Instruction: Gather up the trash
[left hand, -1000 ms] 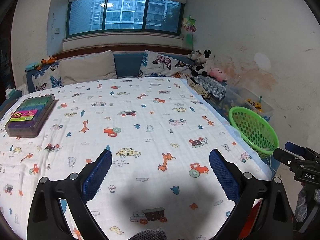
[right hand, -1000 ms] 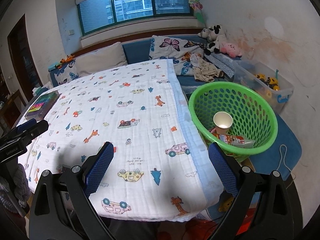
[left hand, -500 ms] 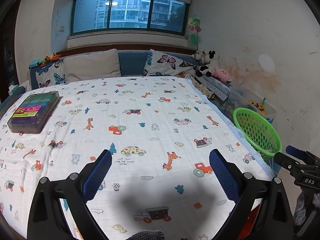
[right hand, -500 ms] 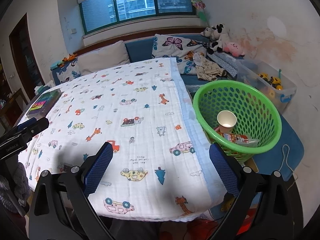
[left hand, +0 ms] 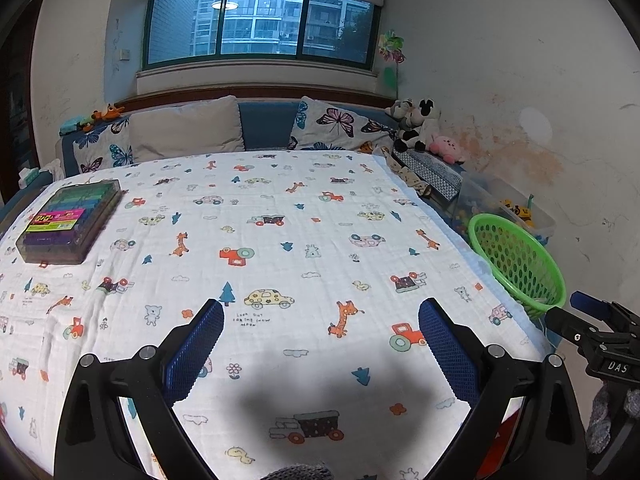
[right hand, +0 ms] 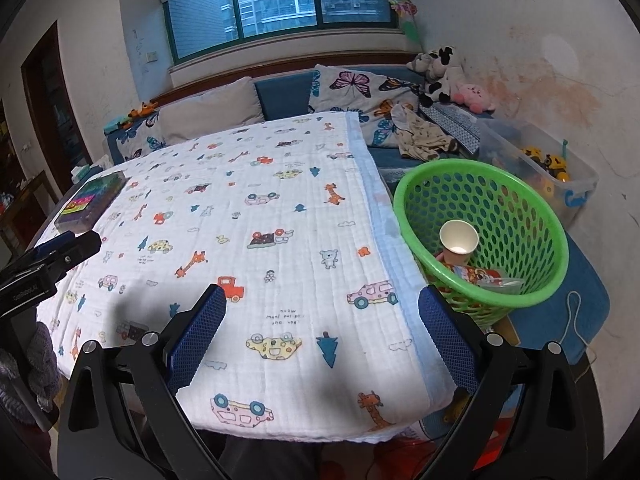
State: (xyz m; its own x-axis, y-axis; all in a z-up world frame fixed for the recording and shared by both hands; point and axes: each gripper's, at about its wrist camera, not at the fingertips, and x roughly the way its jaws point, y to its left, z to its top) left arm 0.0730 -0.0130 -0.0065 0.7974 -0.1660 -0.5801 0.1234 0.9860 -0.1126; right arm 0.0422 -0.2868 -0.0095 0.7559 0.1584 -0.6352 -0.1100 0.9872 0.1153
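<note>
Left claw [left hand: 320, 344]: apart, holding nothing, above the patterned counter cloth [left hand: 280, 240]
Right claw [right hand: 322, 332]: apart, holding nothing
Green basket [right hand: 516, 200]: paper cup [right hand: 459, 240], snack wrapper [right hand: 476, 276]

Left claw [left hand: 320, 344] hangs wide open over the cartoon-print cloth surface [left hand: 280, 248]; green perforated plastic basket [left hand: 516, 260] sits beside its right edge.

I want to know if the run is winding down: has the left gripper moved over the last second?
Yes. The left gripper has pulled back and drifted left: in its view the green basket sits farther right and the window looks smaller.
</note>
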